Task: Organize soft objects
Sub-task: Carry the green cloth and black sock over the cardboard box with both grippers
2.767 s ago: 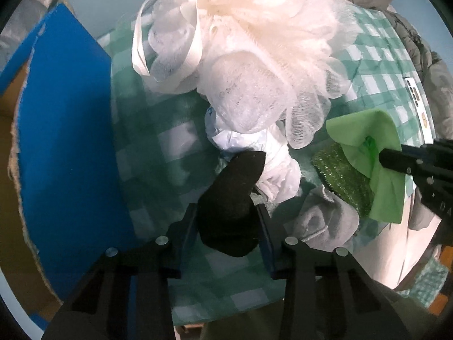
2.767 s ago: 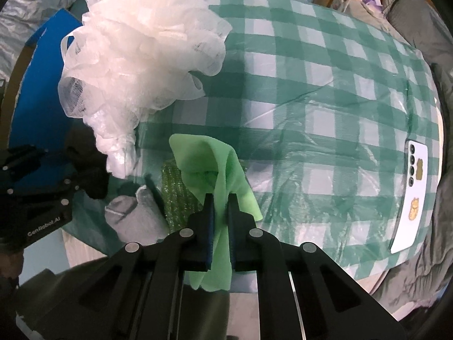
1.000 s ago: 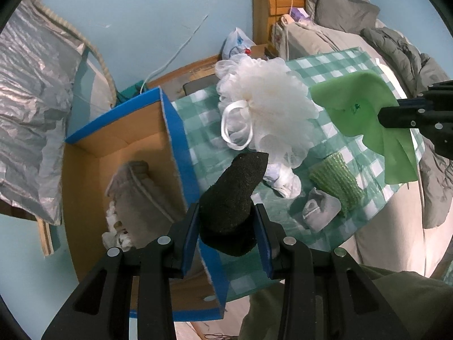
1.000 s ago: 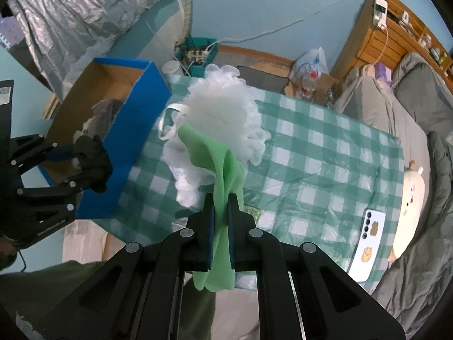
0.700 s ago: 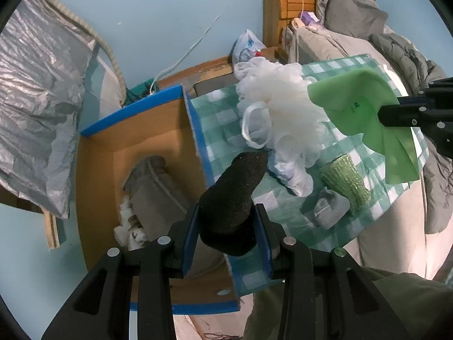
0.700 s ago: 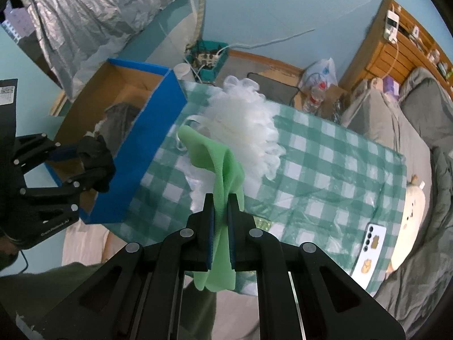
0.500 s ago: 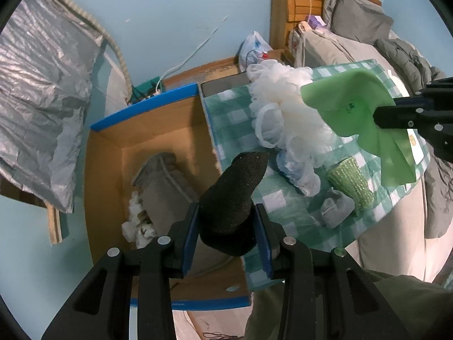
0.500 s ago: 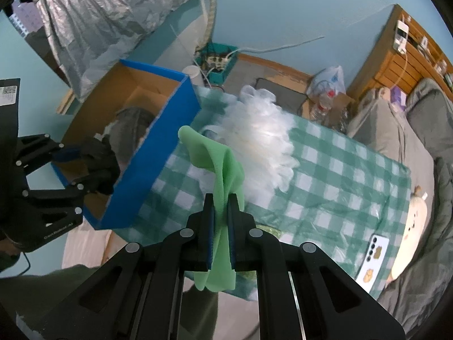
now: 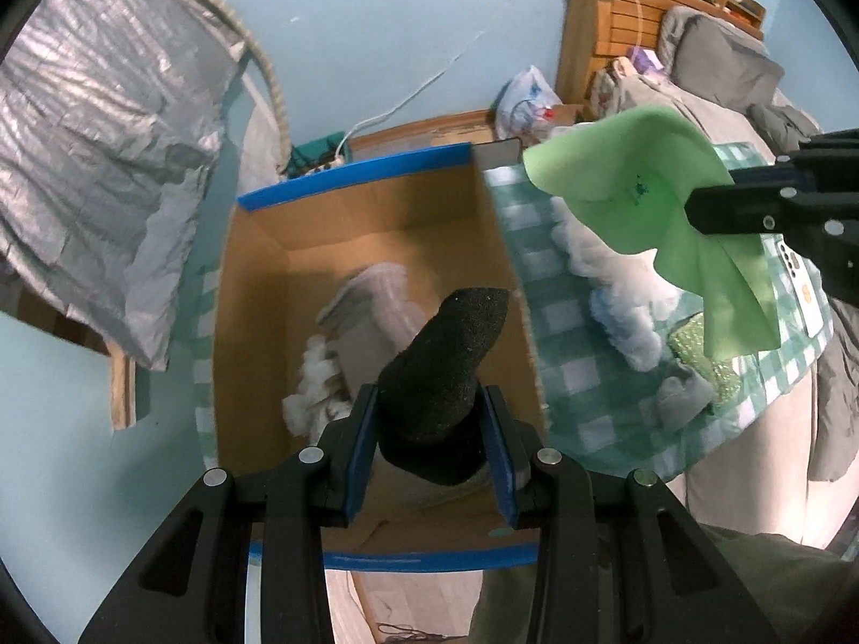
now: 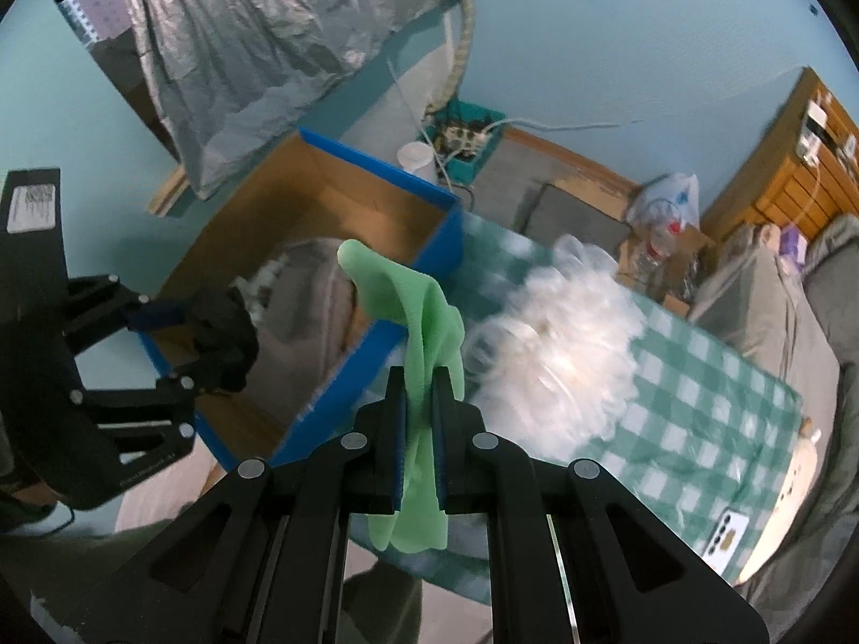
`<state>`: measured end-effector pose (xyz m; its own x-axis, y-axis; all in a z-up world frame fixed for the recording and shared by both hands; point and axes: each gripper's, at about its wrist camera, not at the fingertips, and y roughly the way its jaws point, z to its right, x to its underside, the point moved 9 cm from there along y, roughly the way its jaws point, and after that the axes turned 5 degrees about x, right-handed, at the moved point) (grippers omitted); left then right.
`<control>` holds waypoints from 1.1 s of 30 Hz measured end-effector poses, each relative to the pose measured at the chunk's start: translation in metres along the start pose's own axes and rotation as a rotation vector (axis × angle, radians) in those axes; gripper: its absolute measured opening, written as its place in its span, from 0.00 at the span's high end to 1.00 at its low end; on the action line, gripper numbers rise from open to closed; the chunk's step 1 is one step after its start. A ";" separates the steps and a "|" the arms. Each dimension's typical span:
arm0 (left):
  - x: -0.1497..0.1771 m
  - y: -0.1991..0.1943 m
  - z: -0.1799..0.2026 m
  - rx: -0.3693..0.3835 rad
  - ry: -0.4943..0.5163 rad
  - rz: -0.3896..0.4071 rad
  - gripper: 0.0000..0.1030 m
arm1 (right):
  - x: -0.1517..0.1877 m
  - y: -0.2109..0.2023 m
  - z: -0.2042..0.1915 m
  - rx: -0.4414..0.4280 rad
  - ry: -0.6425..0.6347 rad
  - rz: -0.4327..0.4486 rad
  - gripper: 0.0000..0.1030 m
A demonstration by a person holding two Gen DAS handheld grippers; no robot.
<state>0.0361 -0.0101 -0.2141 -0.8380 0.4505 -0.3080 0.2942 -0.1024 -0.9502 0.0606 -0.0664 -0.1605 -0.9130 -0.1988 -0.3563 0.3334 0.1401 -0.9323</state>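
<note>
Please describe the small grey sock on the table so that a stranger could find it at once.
Start at the checked green tablecloth right of the blue box. Near its front edge, beside the glittery green scrubber, lies the grey sock. It is the only dull grey, bunched piece there; the pouf is white and frilly.

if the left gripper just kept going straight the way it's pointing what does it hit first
Probably the grey soft item lying in the open cardboard box. The left gripper, shut on a black sock, points down into the box; depth is unclear.

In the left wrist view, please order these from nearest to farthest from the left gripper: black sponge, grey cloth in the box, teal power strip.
1. black sponge, held between the left gripper fingers.
2. grey cloth, below, inside the box.
3. teal power strip, on the floor beyond the box.
</note>
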 end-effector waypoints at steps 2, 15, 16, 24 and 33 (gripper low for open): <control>0.001 0.000 -0.009 -0.003 -0.015 0.002 0.63 | -0.010 0.003 -0.010 -0.015 -0.008 0.006 0.92; 0.010 0.008 -0.075 -0.063 -0.083 -0.006 0.63 | -0.052 0.030 -0.066 -0.051 -0.090 -0.006 0.92; 0.011 0.008 -0.079 -0.064 -0.090 -0.006 0.63 | -0.055 0.034 -0.071 -0.053 -0.099 -0.010 0.92; 0.017 0.015 -0.102 -0.067 -0.121 -0.015 0.63 | -0.071 0.058 -0.095 -0.056 -0.120 -0.036 0.92; 0.016 0.022 -0.116 -0.058 -0.134 -0.017 0.63 | -0.085 0.080 -0.106 -0.055 -0.097 -0.061 0.92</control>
<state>0.0825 0.0979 -0.2345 -0.8959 0.3290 -0.2987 0.3018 -0.0427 -0.9524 0.1398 0.0646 -0.1978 -0.9032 -0.3015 -0.3056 0.2618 0.1773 -0.9487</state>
